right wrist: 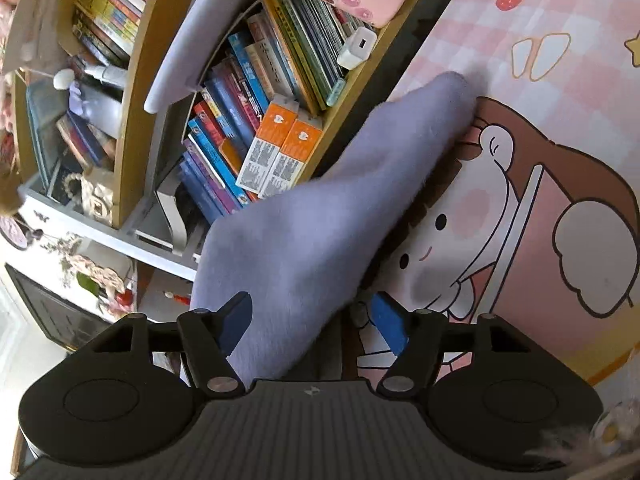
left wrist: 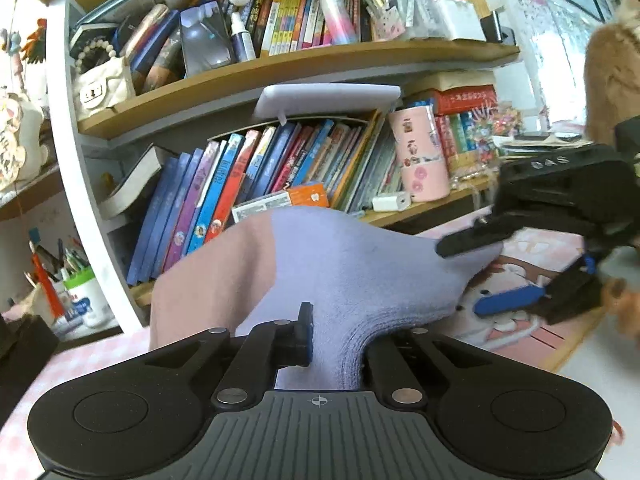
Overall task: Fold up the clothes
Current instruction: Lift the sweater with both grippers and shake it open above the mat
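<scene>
A lavender and pink sock [left wrist: 320,264] is lifted above the pink cartoon desk mat [left wrist: 532,256]. My left gripper [left wrist: 336,340] is shut on its ribbed lavender cuff end. In the left wrist view my right gripper [left wrist: 480,276] shows at the right with jaws wide apart, its upper black finger over the sock's far corner. In the right wrist view the lavender sock [right wrist: 304,220] lies between the open jaws of my right gripper [right wrist: 312,324], not pinched, its tip reaching onto the mat [right wrist: 560,80].
A wooden bookshelf [left wrist: 280,76] full of books stands behind the desk. A pink cylinder case [left wrist: 420,156], a white charger [left wrist: 390,202] and orange boxes [right wrist: 280,152] sit on its lower shelf. A pen cup [left wrist: 76,284] stands at left.
</scene>
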Demonstrator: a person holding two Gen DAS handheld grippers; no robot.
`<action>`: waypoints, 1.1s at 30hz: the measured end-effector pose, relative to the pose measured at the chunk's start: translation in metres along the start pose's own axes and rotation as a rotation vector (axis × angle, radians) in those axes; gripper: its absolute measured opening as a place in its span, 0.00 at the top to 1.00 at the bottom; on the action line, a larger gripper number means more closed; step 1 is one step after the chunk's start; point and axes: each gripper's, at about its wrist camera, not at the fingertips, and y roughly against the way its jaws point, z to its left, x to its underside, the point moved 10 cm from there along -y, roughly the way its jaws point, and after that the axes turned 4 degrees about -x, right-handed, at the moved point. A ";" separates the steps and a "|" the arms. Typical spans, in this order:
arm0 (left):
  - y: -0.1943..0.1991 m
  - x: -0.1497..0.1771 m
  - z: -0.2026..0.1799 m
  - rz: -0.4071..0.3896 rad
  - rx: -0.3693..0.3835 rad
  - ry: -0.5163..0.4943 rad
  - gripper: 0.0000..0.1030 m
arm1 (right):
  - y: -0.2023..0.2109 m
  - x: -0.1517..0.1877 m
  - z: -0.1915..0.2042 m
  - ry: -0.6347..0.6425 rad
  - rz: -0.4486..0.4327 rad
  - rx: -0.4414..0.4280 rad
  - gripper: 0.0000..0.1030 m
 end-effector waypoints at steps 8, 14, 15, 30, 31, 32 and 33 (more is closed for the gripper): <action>0.041 0.000 -0.008 -0.014 0.068 0.031 0.97 | 0.003 0.001 0.000 -0.016 -0.006 -0.009 0.40; 0.068 0.000 -0.023 0.003 0.166 0.041 0.97 | 0.009 0.002 -0.003 -0.073 0.012 -0.031 0.86; 0.073 0.000 -0.026 0.006 0.182 0.043 0.97 | 0.016 0.000 0.002 -0.081 -0.009 -0.066 0.87; 0.161 -0.098 -0.086 -0.207 0.893 0.263 0.97 | 0.173 -0.064 0.152 0.237 -0.339 -0.437 0.89; 0.164 -0.104 -0.078 -0.225 0.916 0.307 0.97 | 0.183 -0.070 0.183 0.311 -0.354 -0.470 0.89; 0.166 -0.109 -0.069 -0.242 0.939 0.350 0.97 | 0.185 -0.069 0.209 0.378 -0.359 -0.483 0.89; 0.168 -0.115 -0.061 -0.260 0.962 0.394 0.97 | 0.187 -0.069 0.235 0.446 -0.363 -0.496 0.89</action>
